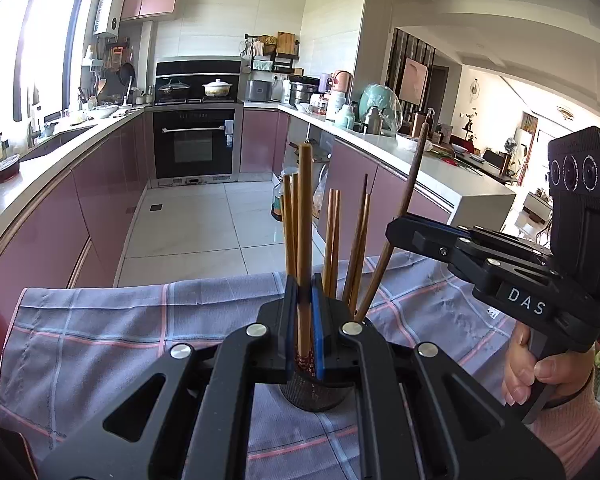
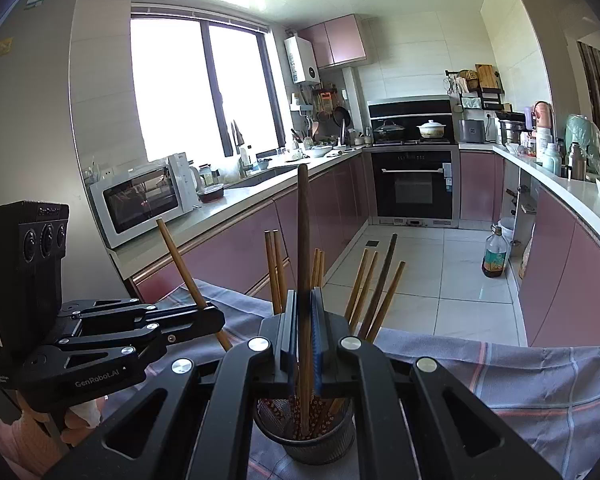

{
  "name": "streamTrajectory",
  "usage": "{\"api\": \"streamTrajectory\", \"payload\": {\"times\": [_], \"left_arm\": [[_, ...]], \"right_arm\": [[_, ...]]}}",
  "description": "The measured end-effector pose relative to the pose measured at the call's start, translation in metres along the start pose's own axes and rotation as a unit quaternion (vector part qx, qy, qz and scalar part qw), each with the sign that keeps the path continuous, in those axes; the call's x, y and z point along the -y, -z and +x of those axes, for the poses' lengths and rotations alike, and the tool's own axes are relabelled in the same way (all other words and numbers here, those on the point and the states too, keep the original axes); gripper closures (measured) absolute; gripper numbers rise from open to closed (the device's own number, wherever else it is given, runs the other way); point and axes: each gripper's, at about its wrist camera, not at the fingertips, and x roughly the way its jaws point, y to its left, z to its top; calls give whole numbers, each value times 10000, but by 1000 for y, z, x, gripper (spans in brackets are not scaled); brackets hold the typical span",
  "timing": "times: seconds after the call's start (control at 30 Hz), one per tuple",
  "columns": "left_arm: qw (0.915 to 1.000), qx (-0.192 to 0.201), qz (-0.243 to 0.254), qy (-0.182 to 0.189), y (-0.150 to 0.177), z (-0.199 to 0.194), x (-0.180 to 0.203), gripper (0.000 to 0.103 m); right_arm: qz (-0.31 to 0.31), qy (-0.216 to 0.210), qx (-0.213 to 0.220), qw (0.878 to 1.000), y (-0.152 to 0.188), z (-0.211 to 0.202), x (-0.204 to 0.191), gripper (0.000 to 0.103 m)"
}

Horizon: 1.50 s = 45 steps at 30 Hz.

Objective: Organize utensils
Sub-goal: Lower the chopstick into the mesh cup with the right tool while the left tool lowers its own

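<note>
wood, smooth and round, sits pinched between the blue pads of my left gripper [image 1: 305, 312]: a light chopstick [image 1: 304, 240], held upright, jaws nearly closed on it. its patterned lower end hangs at the mouth of the dark mesh cup [image 1: 316, 394], which stands on the checked cloth [image 1: 120, 332]. other chopsticks [image 1: 332, 236] fan out of that cup. my right gripper [image 1: 400, 230] comes in from the side with a darker stick [image 1: 410, 196] leaning out of it. i judge the two sticks could knock together above the cup, since both aim at one small opening.

from the right wrist, my right gripper [image 2: 305, 316] is clamped nearly shut on a dark brown chopstick [image 2: 302, 220], thicker at its rounded top, its tip down inside the mesh cup [image 2: 304, 440]. my left gripper [image 2: 212, 316] holds its pale chopstick [image 2: 180, 264] at a tilt beside the cup. the cup looks light and narrow, and the cloth [image 2: 520, 384] under it is soft and wrinkled; a sideways push could tip it and spill everything. thin round sticks may also slip in flat pads.
</note>
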Motion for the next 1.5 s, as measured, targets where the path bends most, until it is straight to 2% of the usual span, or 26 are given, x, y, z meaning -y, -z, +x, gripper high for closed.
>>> {"api": "streamTrajectory", "payload": {"times": [0.53,1.03,1.5], "left_arm": [[9998,-210,35,-35,5,18,1,96],[9991,-413,56,15,10,36,-5,96],[9987,-501,-43,4,6,51,-10,95]], "right_arm": [[12,52,-111,9999,6,10,5,98],[68,-3,-452,9990,12,26,10,98],[184,41,-469,9987,15,33,16,98]]}}
